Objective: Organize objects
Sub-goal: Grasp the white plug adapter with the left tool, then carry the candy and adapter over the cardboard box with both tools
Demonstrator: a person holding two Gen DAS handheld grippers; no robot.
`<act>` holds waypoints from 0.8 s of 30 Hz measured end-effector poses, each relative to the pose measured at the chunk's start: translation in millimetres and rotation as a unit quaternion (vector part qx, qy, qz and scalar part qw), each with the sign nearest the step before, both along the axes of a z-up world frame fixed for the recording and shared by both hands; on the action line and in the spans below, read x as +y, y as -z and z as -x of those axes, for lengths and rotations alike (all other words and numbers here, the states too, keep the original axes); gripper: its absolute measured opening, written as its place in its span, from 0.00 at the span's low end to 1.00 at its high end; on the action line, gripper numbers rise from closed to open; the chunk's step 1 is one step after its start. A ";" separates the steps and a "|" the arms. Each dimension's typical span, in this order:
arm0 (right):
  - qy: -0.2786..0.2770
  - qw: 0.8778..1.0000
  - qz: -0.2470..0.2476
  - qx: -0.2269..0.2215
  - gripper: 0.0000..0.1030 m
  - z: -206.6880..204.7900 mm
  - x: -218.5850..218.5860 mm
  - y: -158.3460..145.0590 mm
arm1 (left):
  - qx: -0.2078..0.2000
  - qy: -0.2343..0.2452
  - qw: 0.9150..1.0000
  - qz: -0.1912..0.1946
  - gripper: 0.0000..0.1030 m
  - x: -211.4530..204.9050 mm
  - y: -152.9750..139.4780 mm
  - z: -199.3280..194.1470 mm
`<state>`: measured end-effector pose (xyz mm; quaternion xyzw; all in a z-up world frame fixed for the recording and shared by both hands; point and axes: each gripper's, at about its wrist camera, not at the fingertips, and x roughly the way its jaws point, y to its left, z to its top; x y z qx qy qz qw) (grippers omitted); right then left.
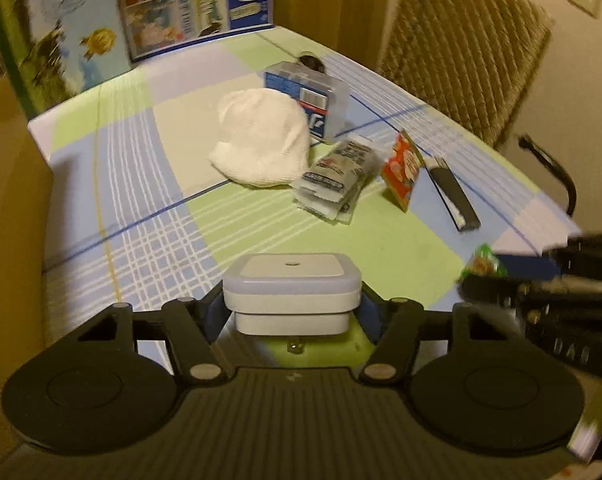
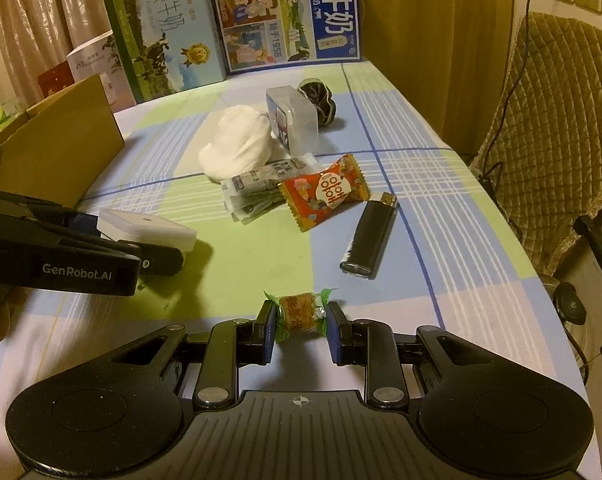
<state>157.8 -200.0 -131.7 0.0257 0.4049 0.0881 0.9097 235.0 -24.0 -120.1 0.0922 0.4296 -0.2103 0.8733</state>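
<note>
A small white square box [image 1: 292, 292] is clamped between the jaws of the left gripper [image 1: 292, 312], its flat lid turned upward and its sides level with the checked tablecloth [image 1: 141, 200]; being nearly square, no long axis can be told. In the right wrist view the same box [image 2: 147, 230] is seen at the left, near a brown cardboard carton [image 2: 61, 148]. A green-wrapped candy [image 2: 299, 314] is pinched by the narrowly set right gripper [image 2: 299, 330], at the near middle of the table, its twisted ends spreading to left and right. Farther off, a black lighter [image 2: 371, 238] is laid flat, its long axis running from near left to far right, the metal head at the far end. Just left of it an orange snack packet [image 2: 325, 192] is lying against a bundle of sachets [image 2: 261, 188], with a white cloth [image 2: 237, 146] and a clear plastic box [image 2: 291, 120] beyond.
</note>
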 end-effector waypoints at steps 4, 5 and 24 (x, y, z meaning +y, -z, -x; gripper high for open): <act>0.002 1.000 0.000 -0.001 0.22 0.8 -0.5 -0.5 | 0.001 -0.011 1.000 0.000 0.58 0.2 -1.8 6.3; 0.002 1.000 0.000 -0.001 0.22 1.3 -0.2 -0.9 | 0.000 -0.015 1.000 0.000 0.58 1.2 -2.8 9.3; -0.018 0.999 -0.004 -0.029 0.22 54.4 15.2 -52.1 | -0.026 -0.073 0.997 0.023 0.58 18.5 -61.1 91.0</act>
